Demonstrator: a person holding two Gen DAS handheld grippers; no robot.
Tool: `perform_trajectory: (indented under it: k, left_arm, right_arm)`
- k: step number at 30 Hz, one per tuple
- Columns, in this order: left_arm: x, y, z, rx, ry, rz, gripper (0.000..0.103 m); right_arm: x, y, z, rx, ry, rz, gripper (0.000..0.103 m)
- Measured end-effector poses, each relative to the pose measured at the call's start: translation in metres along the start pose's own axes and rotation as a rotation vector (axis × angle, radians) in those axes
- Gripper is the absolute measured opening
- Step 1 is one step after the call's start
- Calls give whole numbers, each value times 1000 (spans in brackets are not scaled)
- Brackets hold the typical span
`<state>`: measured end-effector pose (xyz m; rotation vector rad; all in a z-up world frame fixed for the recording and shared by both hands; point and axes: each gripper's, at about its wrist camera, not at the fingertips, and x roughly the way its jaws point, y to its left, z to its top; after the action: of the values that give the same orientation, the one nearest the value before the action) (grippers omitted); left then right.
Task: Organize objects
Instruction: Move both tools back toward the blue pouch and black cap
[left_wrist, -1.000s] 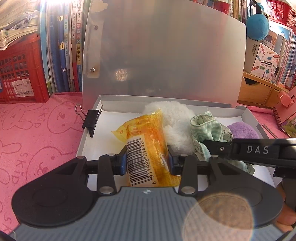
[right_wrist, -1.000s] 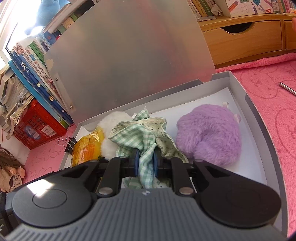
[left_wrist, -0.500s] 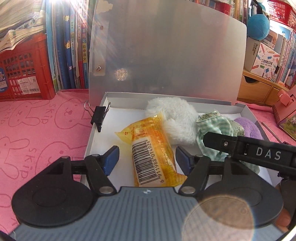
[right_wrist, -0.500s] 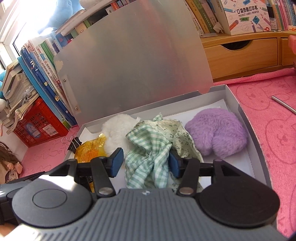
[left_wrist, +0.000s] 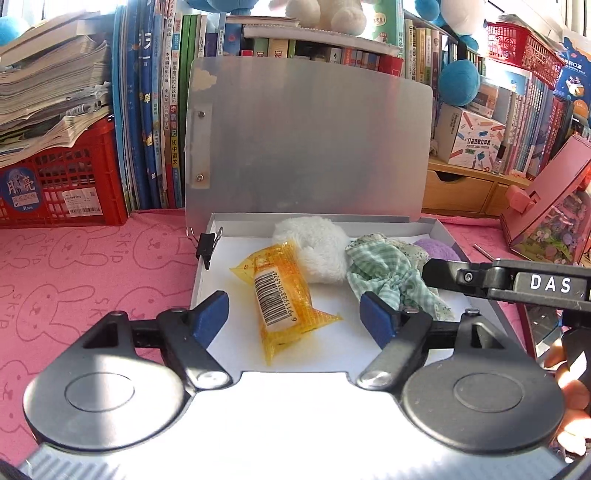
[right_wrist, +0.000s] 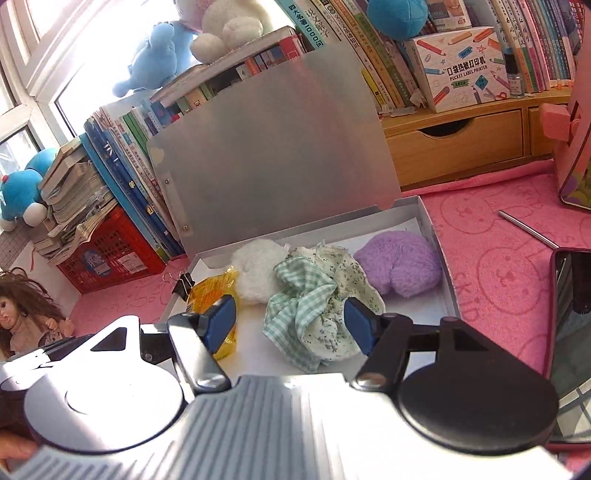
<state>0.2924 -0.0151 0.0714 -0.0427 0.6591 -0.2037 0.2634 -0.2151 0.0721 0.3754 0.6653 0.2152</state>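
A flat grey box (left_wrist: 202, 266) (right_wrist: 428, 214) lies open on the pink mat, its lid standing upright behind. Inside, left to right, lie a yellow packet (left_wrist: 282, 295) (right_wrist: 207, 291), a white fluffy pad (left_wrist: 314, 251) (right_wrist: 258, 273), a green checked cloth (left_wrist: 384, 273) (right_wrist: 306, 302) and a purple fluffy pad (left_wrist: 437, 249) (right_wrist: 399, 262). My left gripper (left_wrist: 297, 314) is open, its jaws on either side of the packet and pulled back from it. My right gripper (right_wrist: 290, 323) is open around the near end of the cloth. Both are empty.
A black binder clip (left_wrist: 206, 247) (right_wrist: 183, 284) sits on the box's left wall. Books and a red crate (left_wrist: 59, 177) line the back. A wooden drawer unit (right_wrist: 454, 144) stands back right, a pink stand (left_wrist: 546, 199) at right, a metal rod (right_wrist: 528, 229) and a dark phone (right_wrist: 569, 332) on the mat, a doll (right_wrist: 26, 317) at left.
Both grippers opened, letting go of the packet and the cloth, which now lie in the box. Both grippers have drawn back and up from the box.
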Motion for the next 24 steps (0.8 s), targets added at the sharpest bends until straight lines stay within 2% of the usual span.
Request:
perform_trajectory:
  k: [9, 14, 19, 24]
  left_arm:
    - [-65, -6, -41, 36, -49, -56, 84]
    - [-95, -6, -74, 60, -77, -66, 84]
    - [-119, -3, -110, 73, -112, -43, 84]
    - [-126, -1, -135, 112, -124, 33, 84]
  right_arm:
    - [-74, 14, -31, -179, -53, 17, 80]
    - [-109, 17, -56, -226, -94, 46, 81]
    - [-132, 17, -85, -258, -126, 50, 81]
    - [-140, 17, -116, -313, -161, -15, 81]
